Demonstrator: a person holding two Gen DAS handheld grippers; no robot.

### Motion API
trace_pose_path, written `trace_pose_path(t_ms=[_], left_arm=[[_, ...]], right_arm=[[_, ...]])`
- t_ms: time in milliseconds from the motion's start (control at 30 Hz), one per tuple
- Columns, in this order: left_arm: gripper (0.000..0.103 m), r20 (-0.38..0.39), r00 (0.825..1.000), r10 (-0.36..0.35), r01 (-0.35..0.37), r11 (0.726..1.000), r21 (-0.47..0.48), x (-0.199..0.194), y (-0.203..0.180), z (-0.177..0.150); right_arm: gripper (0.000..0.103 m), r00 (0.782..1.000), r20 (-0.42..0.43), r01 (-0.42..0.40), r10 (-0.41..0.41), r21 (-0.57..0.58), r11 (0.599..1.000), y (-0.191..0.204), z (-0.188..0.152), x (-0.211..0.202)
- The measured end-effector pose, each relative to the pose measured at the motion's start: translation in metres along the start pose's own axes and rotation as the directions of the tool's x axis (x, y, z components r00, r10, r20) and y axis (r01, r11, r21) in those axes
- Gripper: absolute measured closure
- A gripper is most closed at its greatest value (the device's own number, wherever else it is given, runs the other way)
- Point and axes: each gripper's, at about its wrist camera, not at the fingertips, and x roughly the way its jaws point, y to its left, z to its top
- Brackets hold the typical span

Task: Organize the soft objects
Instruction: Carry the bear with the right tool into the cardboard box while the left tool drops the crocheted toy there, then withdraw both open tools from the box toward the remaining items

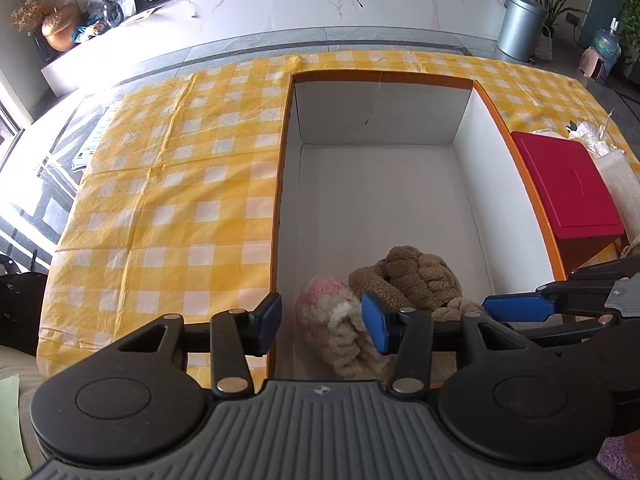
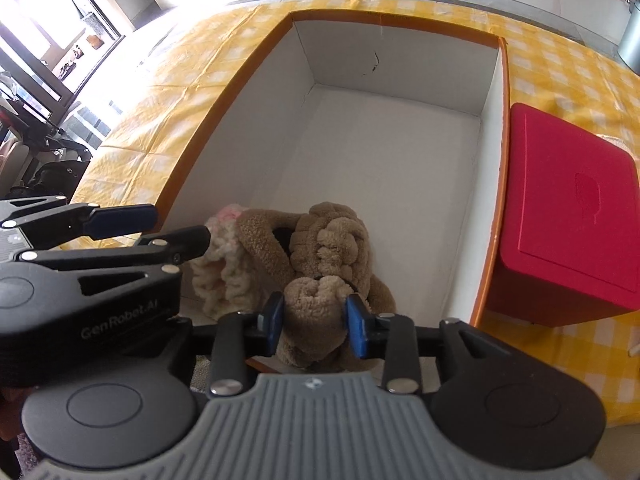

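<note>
brown plush [image 2: 328,248] sits in the near end of the box [image 2: 400,152], chunky braided knit. right gripper [image 2: 314,326] is clamped on its near lobe, blue pads [image 2: 356,330] pressed into the fabric on both sides, jaws narrow. cream plush [image 1: 340,328] with a pink patch lies just left of the brown one, touching it, against the box's left wall near the front corner.

left gripper [image 1: 322,322] hangs over that same corner, jaws wide, nothing held. its left pad [image 1: 267,322] is outside the left wall over the cloth, and its right pad is inside the box in front of the cream plush. can't tell if that pad touches the plush. in the right wrist view the left gripper [image 2: 172,232] comes in from the left, one finger tip at the cream plush [image 2: 218,268].

box has orange outside, white inside, the rest of its floor is bare white. it sits on a yellow and white check cloth [image 1: 168,184]. red box [image 2: 572,216], lid on, stands just beside the box's right wall, looks like touching. white mesh stuff [image 1: 616,184] lies right of the red box [image 1: 568,188]. grey bin [image 1: 520,26] on the floor well beyond the table.
</note>
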Motion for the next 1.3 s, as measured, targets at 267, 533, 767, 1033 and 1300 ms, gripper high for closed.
trace_pose_path(t_ms=[267,533,767,1033,1300], left_arm=[[0.04,0.146,0.989,-0.008,0.013,0.999,-0.037,-0.038,0.001,-0.003],[0.04,0.314,0.947,-0.069,0.077,0.997,-0.013,-0.078,-0.024,-0.006],[0.04,0.401,0.897,-0.186,0.179,0.982,0.054,-0.098,-0.07,-0.017],[0.04,0.364,0.857,-0.365,0.341,0.931,0.13,-0.094,-0.135,-0.022],[0.04,0.269,0.833,-0.483,0.44,0.874,0.207,-0.065,-0.213,-0.024]], right_arm=[[0.06,0.992,0.128,0.012,-0.008,-0.034,0.999,0.002,-0.006,-0.037],[0.057,0.953,0.297,0.06,-0.055,-0.007,0.998,-0.018,-0.03,-0.092],[0.054,0.909,0.383,0.138,-0.161,0.089,0.986,-0.061,-0.066,-0.126],[0.054,0.88,0.38,0.218,-0.285,0.211,0.953,-0.13,-0.114,-0.149],[0.055,0.859,0.298,0.323,-0.416,0.314,0.893,-0.206,-0.159,-0.158]])
